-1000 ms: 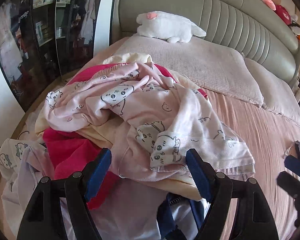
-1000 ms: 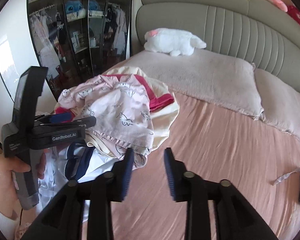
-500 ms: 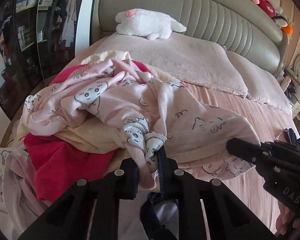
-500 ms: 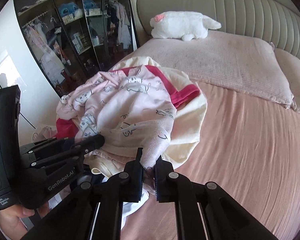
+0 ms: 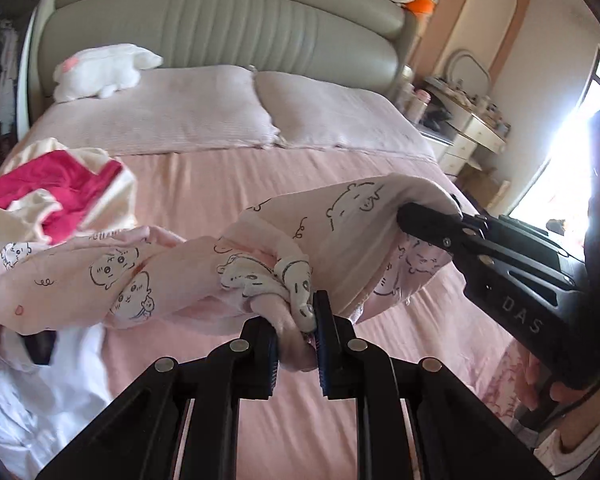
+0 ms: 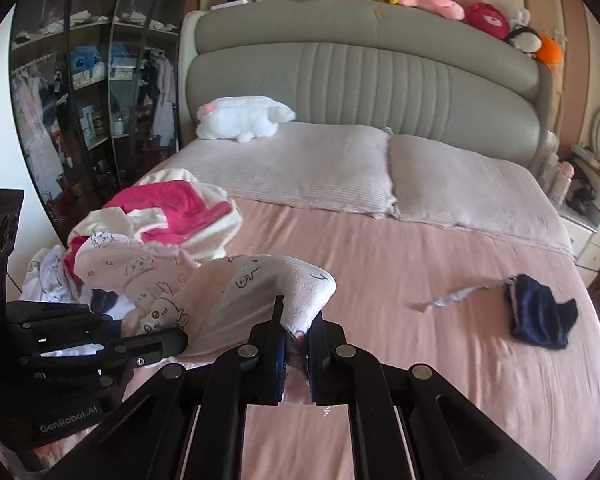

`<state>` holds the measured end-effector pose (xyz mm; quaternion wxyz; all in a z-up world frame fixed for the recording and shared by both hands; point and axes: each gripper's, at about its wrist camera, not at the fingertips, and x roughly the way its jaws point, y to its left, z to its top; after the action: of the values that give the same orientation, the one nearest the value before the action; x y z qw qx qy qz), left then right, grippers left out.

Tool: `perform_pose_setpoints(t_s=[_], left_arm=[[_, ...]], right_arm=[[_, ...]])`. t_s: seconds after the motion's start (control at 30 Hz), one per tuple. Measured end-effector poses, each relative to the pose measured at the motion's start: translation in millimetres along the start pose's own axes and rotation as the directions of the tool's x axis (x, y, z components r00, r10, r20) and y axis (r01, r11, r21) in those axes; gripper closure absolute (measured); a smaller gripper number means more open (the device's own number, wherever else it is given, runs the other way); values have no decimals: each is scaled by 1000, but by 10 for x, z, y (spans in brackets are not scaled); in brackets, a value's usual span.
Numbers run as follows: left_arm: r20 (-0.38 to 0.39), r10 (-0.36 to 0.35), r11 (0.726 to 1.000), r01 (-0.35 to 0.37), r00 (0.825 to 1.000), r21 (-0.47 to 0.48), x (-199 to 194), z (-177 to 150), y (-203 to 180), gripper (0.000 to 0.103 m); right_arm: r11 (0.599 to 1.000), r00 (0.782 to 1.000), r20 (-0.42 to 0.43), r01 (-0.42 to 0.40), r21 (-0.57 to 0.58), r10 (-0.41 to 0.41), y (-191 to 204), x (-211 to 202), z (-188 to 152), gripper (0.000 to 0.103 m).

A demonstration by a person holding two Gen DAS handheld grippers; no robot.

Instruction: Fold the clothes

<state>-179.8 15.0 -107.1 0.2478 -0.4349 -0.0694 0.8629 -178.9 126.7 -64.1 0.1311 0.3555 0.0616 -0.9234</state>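
Pink-sheeted bed [image 6: 400, 280] carries two pillows [image 6: 300, 164], clothes pile [image 6: 168, 216]; navy garment [image 6: 540, 312].

Two grippers, left [image 5: 296, 336] and right [image 6: 296, 344], each with one pink garment [image 5: 204, 276] pinched in its jaws. Ahead of the jaws: two pillows [image 6: 300, 164] [image 6: 468, 184], one white plush [image 6: 244, 118]. Left of the jaws: one clothes heap [image 6: 168, 216]. Right of the jaws: one navy item [image 6: 540, 312]. Plush toys on the headboard: count unclear.
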Motion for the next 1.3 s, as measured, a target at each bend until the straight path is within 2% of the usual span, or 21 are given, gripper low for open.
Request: perform_pose_setpoints(t_s=[0.13,0.2,0.27,0.33,0.4,0.47,0.53,0.57,0.63,0.7,0.73,0.83,0.9,0.93,1.0,1.07,1.13,1.17,1.2,1.23,1.3], left_arm=[[-138,-128,991,121,982,-61,450,-158,-373,85],[-195,-146,986,127,970,-110,544,-261,-382,82],[-207,-139,983,110,968,-146,482,-321,-292,81],[-190,-108,982,75,976,-173,324,-306,-127,71],[-149,-65,979,34,987,-202,139,-227,88,41],[-98,-12,972,-12,995,-235,29,-95,348,37],[-103,62,965,-86,993,-247,55,28,580,37],[-131,124,961,-152,984,-233,116,81,677,37],[-206,237,946,-274,949,-172,265,144,858,37],[-270,320,929,-357,908,-100,430,163,1024,37],[-292,328,928,-364,899,-79,513,157,1102,37],[-361,293,935,-345,885,-87,728,72,1361,37],[-374,308,931,-357,875,-69,834,38,1439,37],[-376,322,928,-368,869,-58,882,26,1466,37],[-363,324,930,-364,874,-47,977,11,1517,37],[-364,311,937,-348,878,-38,1097,-20,1548,38],[-374,264,954,-298,889,-35,1194,-80,1518,65],[-374,250,961,-277,893,-20,1209,-106,1472,80],[-371,247,965,-263,895,8,1199,-127,1405,90],[-371,228,972,-235,900,26,1166,-143,1327,94],[-371,162,987,-157,915,43,1034,-163,1173,94]], right_arm=[[993,993,-120,30,118,-16,-610,-84,-320,94],[985,981,-192,44,170,-11,-891,-93,-461,85],[980,977,-208,77,184,-38,-1103,-171,-531,81],[975,978,-195,115,191,-77,-1287,-271,-574,73],[968,978,-164,161,191,-130,-1380,-320,-543,61],[982,985,-154,107,157,-82,-1304,-233,-489,59],[989,975,-203,-68,133,94,-1027,4,-480,59],[979,956,-230,-153,133,181,-870,132,-497,59],[951,907,-291,-271,153,305,-548,400,-580,59],[939,867,-360,-307,156,344,-280,676,-698,59],[938,852,-392,-313,152,348,-171,806,-757,59],[972,856,-462,-221,84,235,-82,1117,-921,59],[990,863,-485,-134,51,142,-254,1266,-983,59],[996,866,-493,-81,26,84,-355,1319,-1011,59],[995,860,-502,72,-69,-97,-572,1380,-1063,59],[987,847,-507,148,-58,-156,-821,1370,-1059,59],[977,844,-498,209,-39,-200,-984,1322,-998,59],[979,859,-475,198,-37,-192,-971,1271,-935,59],[989,881,-450,144,-32,-143,-907,1214,-867,59],[998,899,-433,66,-21,-69,-810,1164,-806,59],[992,899,-420,-127,22,125,-566,1131,-696,56]])
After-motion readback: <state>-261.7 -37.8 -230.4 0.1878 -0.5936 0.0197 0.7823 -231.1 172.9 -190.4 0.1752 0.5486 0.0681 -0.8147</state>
